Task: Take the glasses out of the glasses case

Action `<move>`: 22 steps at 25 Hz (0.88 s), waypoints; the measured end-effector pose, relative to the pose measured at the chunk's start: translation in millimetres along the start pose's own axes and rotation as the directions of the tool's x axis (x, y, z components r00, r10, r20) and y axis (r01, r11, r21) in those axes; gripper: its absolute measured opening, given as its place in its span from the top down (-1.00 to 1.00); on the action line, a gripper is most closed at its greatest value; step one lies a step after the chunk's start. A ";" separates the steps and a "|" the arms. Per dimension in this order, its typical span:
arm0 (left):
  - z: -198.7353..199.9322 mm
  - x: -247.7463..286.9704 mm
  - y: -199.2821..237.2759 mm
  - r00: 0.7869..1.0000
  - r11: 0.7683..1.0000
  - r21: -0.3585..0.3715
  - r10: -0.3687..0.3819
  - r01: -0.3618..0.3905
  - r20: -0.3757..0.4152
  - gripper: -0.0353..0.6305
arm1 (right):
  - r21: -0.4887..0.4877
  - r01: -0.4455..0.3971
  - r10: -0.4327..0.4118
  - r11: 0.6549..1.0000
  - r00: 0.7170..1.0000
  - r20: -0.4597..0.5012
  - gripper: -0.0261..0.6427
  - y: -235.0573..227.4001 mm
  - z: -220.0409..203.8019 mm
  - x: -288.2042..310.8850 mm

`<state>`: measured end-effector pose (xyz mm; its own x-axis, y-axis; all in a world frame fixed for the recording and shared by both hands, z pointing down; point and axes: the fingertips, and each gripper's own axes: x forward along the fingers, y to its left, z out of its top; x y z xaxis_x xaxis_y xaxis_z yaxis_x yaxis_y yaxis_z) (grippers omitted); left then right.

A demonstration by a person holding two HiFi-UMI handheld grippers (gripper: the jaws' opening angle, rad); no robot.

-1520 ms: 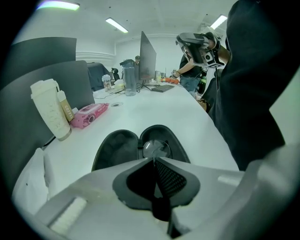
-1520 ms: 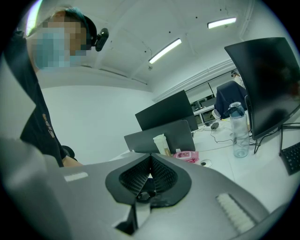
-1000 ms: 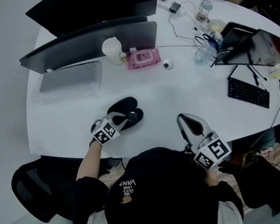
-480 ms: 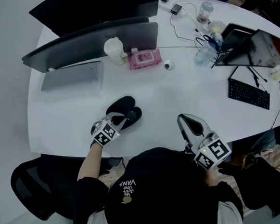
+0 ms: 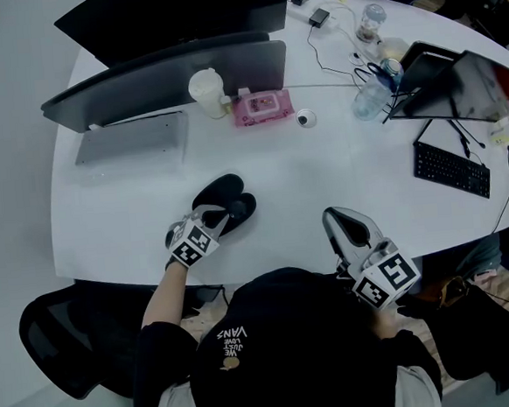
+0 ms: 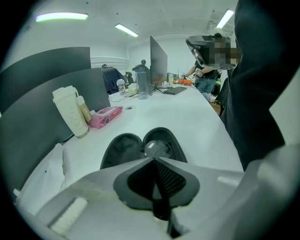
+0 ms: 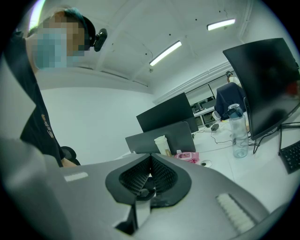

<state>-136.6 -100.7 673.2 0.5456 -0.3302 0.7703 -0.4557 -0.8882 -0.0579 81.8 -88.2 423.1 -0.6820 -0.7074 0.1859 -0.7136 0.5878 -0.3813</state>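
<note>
Left gripper (image 6: 153, 161) (image 5: 213, 217): jaws pressed together, nothing seen between them. Open black oval hard-shell glasses case (image 6: 123, 148) (image 5: 223, 196) lies on white table (image 5: 321, 162) just beyond jaw tips, both halves facing up. Clear-lensed glasses (image 6: 157, 149) sit in case half right of tips, one lens showing; contact with tips unclear. Right gripper (image 7: 151, 162) (image 5: 337, 222): jaws closed, empty, at table's near edge, well right of case. Pink wipes pack (image 6: 106, 116) and white lidded cup (image 6: 70, 110) farther ahead, left of Left gripper's jaws.

Even bright overhead strip lights (image 7: 165, 53), soft shadows, white tabletop (image 5: 322, 175) slightly washed; gripper views fisheye-warped, dark vignetted corners
</note>
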 end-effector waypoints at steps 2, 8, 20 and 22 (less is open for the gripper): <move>4.4 -2.6 1.9 1.000 1.000 0.010 0.025 -0.025 0.018 0.88 | 0.001 -0.001 0.001 1.000 1.000 0.000 0.92 -0.1 -0.4 -0.3; 11.5 -10.1 9.2 0.998 0.998 0.014 0.053 -0.053 0.039 0.88 | 0.001 -0.010 0.010 1.000 1.000 0.000 0.92 2.2 -0.7 0.3; 24.1 -19.7 17.6 0.993 0.996 0.007 0.086 -0.087 0.081 0.88 | 0.001 -0.015 0.015 1.000 1.000 0.007 0.92 2.9 -1.7 -3.4; 25.2 -21.5 19.0 0.993 0.996 0.006 0.091 -0.092 0.080 0.88 | 0.000 -0.015 0.015 1.000 1.000 0.008 0.92 3.1 -1.5 -4.2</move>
<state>-139.4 -118.5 639.5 0.5565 -0.4344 0.7083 -0.4998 -0.8560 -0.1322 82.2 -82.8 422.5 -0.6915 -0.7014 0.1726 -0.7029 0.5984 -0.3845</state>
